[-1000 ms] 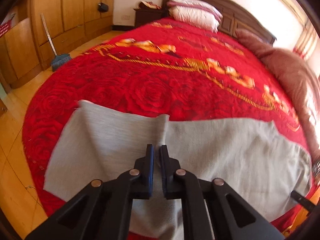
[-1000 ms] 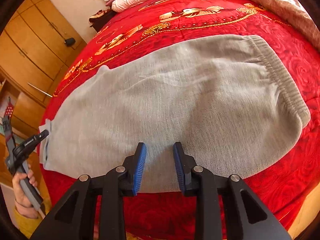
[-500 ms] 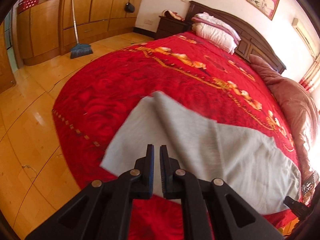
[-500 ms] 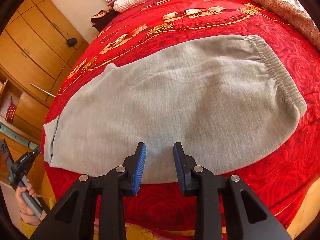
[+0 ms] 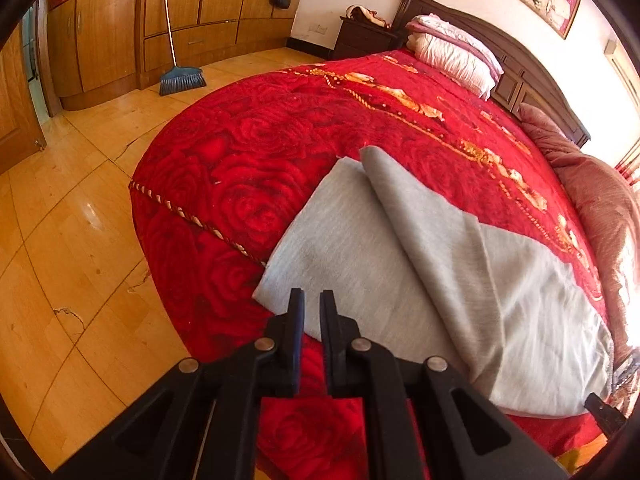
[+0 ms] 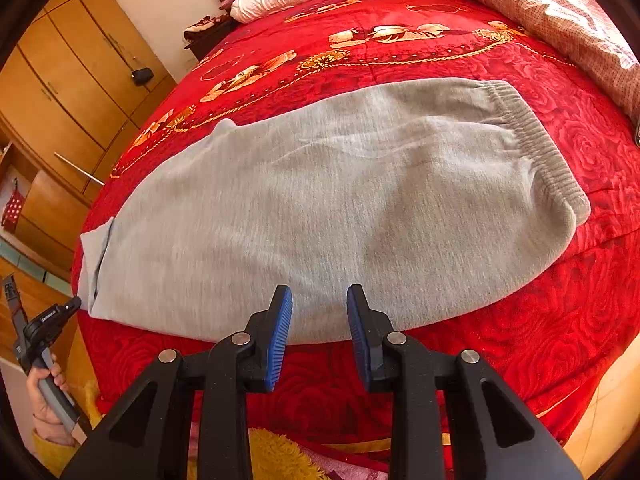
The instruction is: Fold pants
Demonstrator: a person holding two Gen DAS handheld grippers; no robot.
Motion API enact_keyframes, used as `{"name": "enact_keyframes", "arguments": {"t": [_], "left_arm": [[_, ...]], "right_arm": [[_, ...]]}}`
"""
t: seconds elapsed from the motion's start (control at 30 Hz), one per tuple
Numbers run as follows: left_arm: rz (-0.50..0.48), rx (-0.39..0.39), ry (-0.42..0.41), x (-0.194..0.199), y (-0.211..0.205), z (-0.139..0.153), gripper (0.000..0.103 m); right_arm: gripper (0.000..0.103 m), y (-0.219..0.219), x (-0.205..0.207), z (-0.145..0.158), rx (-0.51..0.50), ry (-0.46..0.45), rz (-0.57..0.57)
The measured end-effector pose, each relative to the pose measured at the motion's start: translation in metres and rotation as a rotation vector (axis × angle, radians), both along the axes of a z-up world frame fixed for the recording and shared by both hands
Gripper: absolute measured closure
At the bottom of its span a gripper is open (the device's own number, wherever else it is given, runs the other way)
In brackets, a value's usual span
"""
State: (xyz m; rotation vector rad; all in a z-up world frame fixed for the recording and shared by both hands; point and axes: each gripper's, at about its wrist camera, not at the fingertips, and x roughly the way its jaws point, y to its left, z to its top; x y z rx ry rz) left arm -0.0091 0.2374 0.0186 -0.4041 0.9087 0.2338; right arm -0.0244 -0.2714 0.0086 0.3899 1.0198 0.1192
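Note:
Grey sweatpants (image 6: 328, 208) lie flat on the red bedspread, folded lengthwise, with the elastic waistband (image 6: 540, 152) at the right and the leg cuffs (image 6: 94, 268) at the left. In the left wrist view the cuff end (image 5: 360, 248) lies near the bed's edge. My left gripper (image 5: 311, 304) is shut and empty, just off the cuff end's near corner; it also shows in the right wrist view (image 6: 48, 316), held by a hand. My right gripper (image 6: 319, 300) is open and empty at the pants' near edge.
The red rose-pattern bedspread (image 5: 280, 132) covers a large bed with pillows (image 5: 456, 54) at the headboard and a pink quilt (image 6: 540, 4) along the far side. A wooden floor, wardrobes and a broom (image 5: 180, 76) are to the left.
My left gripper has drawn back and left from over the pant legs to beyond the cuff end. The right gripper has pulled back slightly; the pants lie still.

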Motion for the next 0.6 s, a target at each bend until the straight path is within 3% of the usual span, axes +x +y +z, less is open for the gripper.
{"name": "enact_keyframes", "arguments": {"t": [0.07,0.13,0.2,0.6], "left_arm": [[-0.013,-0.012,-0.007,-0.004,0.000,0.005,0.091],[-0.021,-0.015,-0.012,-0.006,-0.002,0.010,0.075],[-0.030,-0.019,-0.026,-0.011,-0.006,0.016,0.068],[-0.068,-0.082,-0.066,-0.010,-0.019,0.030,0.057]], "right_arm": [[0.073,0.001,-0.001,0.000,-0.001,-0.002,0.001],[0.073,0.003,-0.002,-0.001,0.000,-0.004,0.004],[0.073,0.005,-0.002,-0.002,-0.002,-0.004,0.009],[0.073,0.011,-0.006,-0.006,-0.015,0.002,0.029]]}}
